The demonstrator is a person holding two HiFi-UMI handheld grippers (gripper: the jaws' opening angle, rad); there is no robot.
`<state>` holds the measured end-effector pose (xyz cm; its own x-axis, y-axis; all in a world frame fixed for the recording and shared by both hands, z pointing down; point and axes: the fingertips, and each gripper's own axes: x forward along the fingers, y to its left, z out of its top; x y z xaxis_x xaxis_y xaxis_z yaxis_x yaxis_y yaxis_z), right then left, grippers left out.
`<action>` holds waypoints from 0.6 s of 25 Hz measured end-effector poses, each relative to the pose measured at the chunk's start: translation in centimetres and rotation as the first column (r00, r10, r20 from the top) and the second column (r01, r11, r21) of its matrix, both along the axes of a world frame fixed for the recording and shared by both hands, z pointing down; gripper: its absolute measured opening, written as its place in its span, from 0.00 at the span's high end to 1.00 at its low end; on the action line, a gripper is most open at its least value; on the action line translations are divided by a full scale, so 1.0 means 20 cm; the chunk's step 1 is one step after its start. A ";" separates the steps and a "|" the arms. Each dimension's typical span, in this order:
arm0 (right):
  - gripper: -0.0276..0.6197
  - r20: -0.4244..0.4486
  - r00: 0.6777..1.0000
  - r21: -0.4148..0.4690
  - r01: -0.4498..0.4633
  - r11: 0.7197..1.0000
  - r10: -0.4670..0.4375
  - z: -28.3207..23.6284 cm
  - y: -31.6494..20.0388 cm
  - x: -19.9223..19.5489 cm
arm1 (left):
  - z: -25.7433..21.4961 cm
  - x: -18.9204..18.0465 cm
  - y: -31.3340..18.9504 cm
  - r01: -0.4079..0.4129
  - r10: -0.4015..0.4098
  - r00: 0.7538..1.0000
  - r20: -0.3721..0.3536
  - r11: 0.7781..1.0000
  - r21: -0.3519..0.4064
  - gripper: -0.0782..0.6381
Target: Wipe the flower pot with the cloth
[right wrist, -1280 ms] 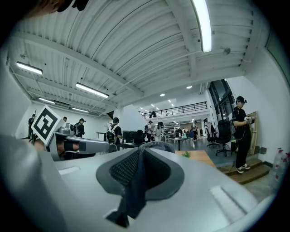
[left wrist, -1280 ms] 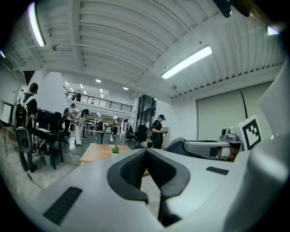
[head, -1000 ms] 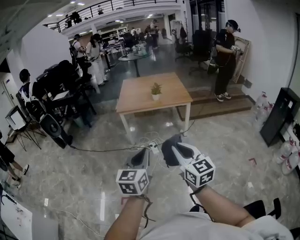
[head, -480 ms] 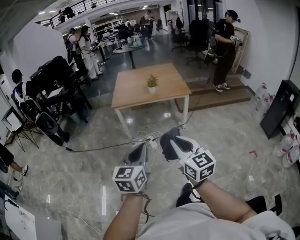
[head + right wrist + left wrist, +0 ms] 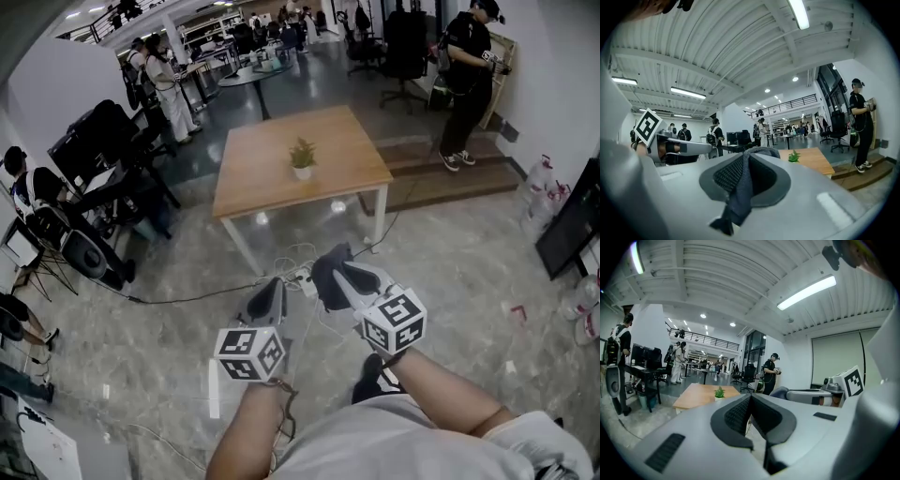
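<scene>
Cloth (image 5: 736, 201) between right gripper (image 5: 750, 161) fingers (image 5: 723, 180)

Plenty of open top on the wooden table (image 5: 262, 169) all round the flower pot (image 5: 302, 172); loose cables (image 5: 298, 275) sprawl on the floor just before it.

Ahead of you stood a square wooden table (image 5: 262, 178) with white legs on a grey marbled floor (image 5: 141, 347). Between you and it, a white power strip (image 5: 302, 278) lay on the floor, and a black cable (image 5: 187, 300) ran off from there to the left. Behind the table's right corner lay a low wooden platform (image 5: 441, 183), where a person in dark clothes (image 5: 469, 66) faced the wall. Water bottles (image 5: 542, 192) and a black cabinet (image 5: 570, 239) stood at your right, and a person in white (image 5: 167, 89) stood far off on the left.
</scene>
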<state>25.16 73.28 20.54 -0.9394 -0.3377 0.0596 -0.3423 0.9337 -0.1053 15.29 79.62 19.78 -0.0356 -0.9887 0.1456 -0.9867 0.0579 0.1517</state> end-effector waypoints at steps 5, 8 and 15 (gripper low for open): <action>0.89 -0.035 0.999 -0.013 0.039 0.999 -0.040 0.09 -0.61 -0.19 | 0.08 -0.18 -0.64 0.010 -0.010 1.000 -0.019 1.000 -0.022 0.88; 0.89 -0.061 0.996 -0.026 0.071 0.997 -0.073 0.14 -0.91 -0.28 | 0.14 -0.24 -0.96 0.011 -0.013 0.999 -0.044 0.999 -0.040 0.88; 0.89 -0.075 0.991 -0.017 0.106 0.994 -0.107 0.14 -1.44 -0.42 | 0.19 -0.40 -1.53 0.020 -0.023 0.998 -0.062 0.998 -0.054 0.88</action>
